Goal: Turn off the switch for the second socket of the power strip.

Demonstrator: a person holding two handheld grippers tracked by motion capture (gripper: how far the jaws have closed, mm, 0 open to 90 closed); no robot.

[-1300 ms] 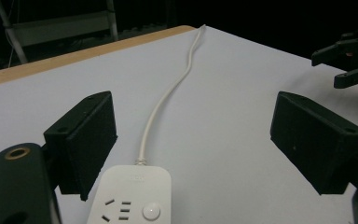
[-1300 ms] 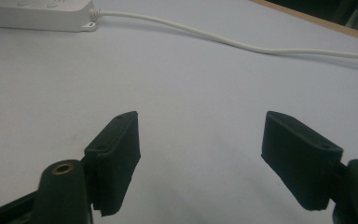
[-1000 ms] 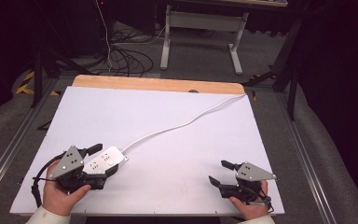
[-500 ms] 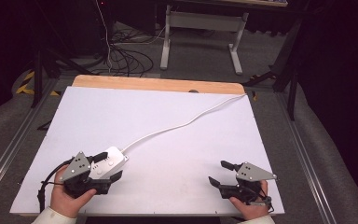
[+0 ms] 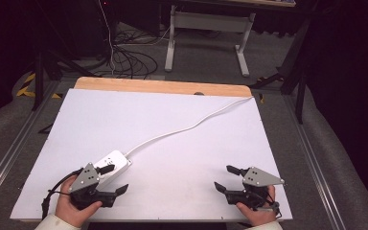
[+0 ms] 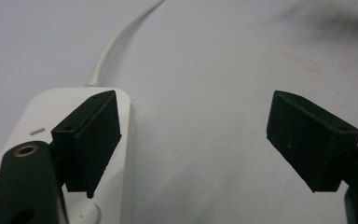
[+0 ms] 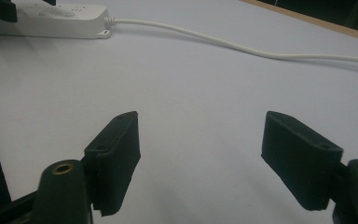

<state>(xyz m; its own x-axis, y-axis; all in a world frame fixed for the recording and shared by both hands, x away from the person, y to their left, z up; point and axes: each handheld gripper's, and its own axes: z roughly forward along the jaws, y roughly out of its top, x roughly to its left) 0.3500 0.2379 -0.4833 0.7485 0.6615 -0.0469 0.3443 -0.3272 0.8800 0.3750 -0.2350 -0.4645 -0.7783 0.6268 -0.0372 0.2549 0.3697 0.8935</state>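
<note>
Where the white plastic power strip [image 5: 111,165] lies flat at the near-left of the white table top [image 5: 172,124], its white cord [image 5: 187,127] runs diagonally away to the far-right edge. Left gripper [image 5: 110,179] stands wide open and grips nothing; seen in the left gripper view, one jaw hangs over the strip's end [image 6: 74,140], the other over bare table. Right gripper [image 5: 226,178], well apart at the near-right, is likewise wide open and empty.
</note>
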